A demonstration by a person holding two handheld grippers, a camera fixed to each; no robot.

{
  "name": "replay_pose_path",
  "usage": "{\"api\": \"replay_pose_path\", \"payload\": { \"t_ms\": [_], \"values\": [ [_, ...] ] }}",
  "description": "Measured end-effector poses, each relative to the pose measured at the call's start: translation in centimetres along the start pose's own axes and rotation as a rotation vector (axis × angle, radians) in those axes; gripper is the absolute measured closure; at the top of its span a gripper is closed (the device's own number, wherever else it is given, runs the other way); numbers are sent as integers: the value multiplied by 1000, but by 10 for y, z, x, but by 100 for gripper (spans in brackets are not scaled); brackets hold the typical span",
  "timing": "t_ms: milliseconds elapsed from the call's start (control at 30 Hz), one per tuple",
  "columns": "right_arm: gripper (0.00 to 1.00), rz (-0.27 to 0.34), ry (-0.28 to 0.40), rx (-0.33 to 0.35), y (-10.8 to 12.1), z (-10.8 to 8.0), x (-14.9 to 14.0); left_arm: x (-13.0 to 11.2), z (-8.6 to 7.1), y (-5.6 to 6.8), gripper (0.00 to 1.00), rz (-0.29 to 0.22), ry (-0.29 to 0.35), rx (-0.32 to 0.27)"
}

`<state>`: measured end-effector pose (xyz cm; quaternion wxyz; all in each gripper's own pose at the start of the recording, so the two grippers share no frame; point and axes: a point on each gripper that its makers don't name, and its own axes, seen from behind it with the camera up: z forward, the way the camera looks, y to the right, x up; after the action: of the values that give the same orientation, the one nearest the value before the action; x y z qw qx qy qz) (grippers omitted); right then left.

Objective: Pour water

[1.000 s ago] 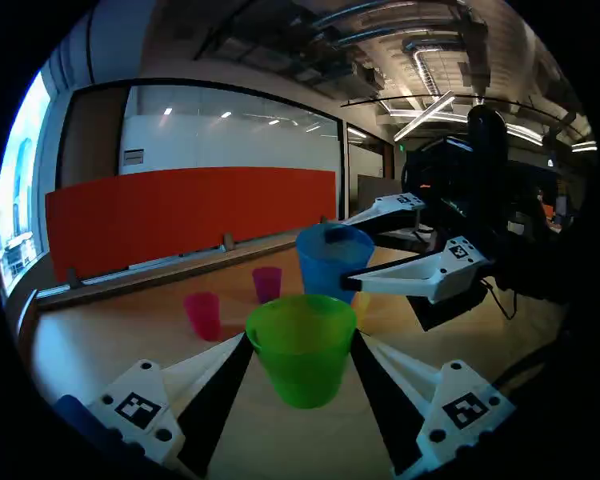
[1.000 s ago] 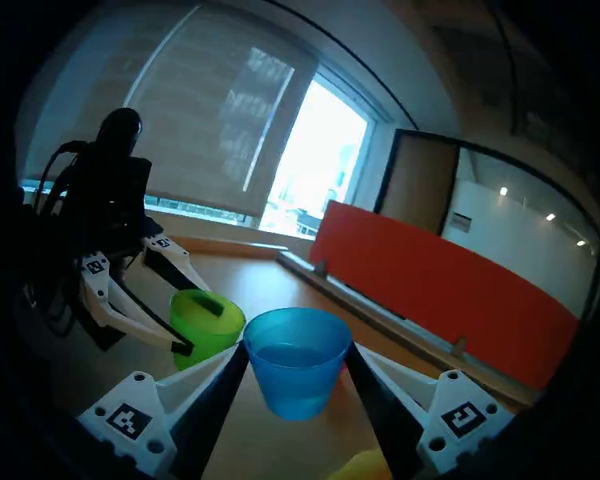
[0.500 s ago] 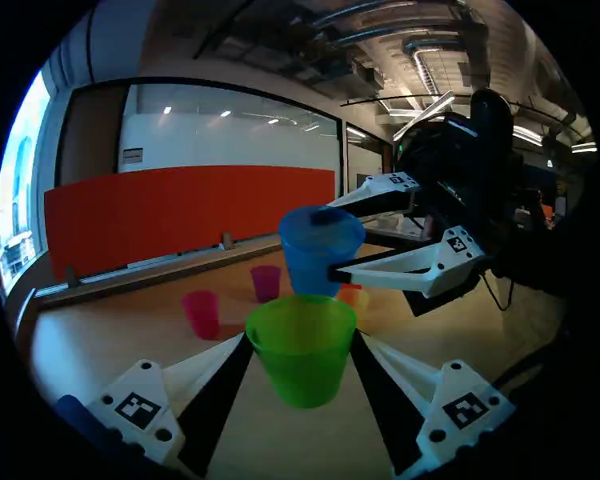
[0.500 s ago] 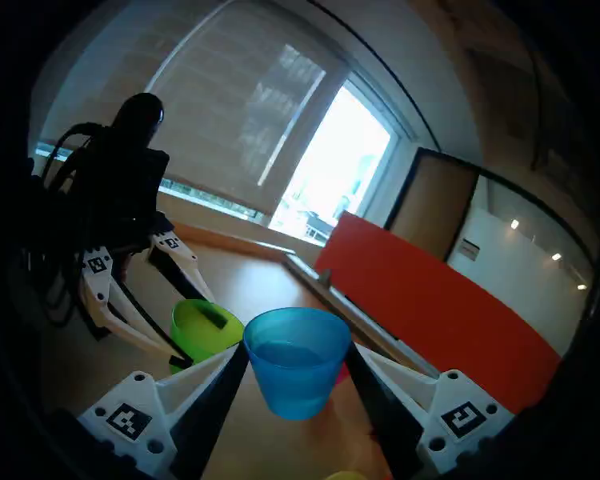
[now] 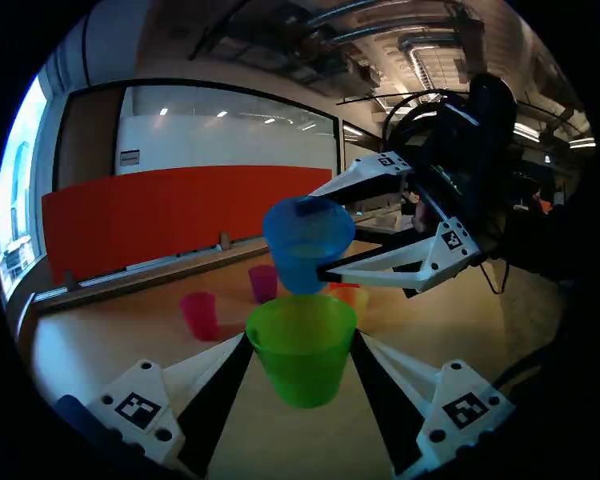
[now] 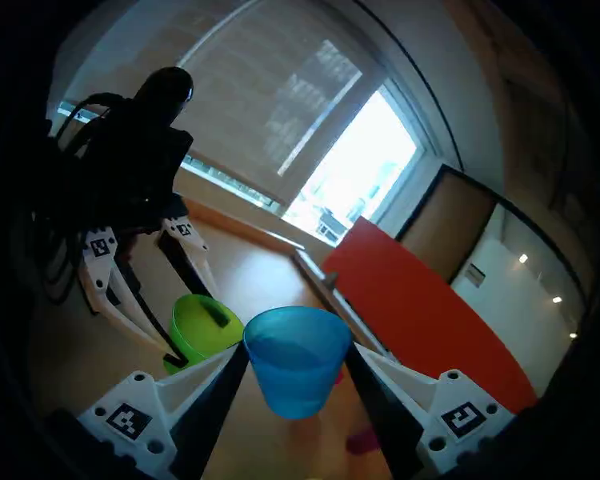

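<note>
1. My left gripper (image 5: 300, 346) clamps the green cup (image 5: 302, 364) over the wooden tabletop (image 5: 92, 340)
2. My right gripper (image 6: 297, 364) clamps the blue cup (image 6: 296, 384) of water, tipped, just above and behind the green cup's rim

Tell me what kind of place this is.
Likely an office or lab workspace: exposed ceiling pipes, a glass-walled room behind an orange partition, and a large window with a blind.
</note>
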<state>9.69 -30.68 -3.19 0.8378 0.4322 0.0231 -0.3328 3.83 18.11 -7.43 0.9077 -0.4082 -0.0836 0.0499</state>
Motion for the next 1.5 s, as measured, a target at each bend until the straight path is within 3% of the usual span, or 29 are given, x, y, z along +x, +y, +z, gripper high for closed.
{"api": "replay_pose_path", "payload": {
  "t_ms": [1500],
  "values": [
    [10,-280,-57,52,14,7,8,2,13,14,14,11,-5,-34]
  ]
}}
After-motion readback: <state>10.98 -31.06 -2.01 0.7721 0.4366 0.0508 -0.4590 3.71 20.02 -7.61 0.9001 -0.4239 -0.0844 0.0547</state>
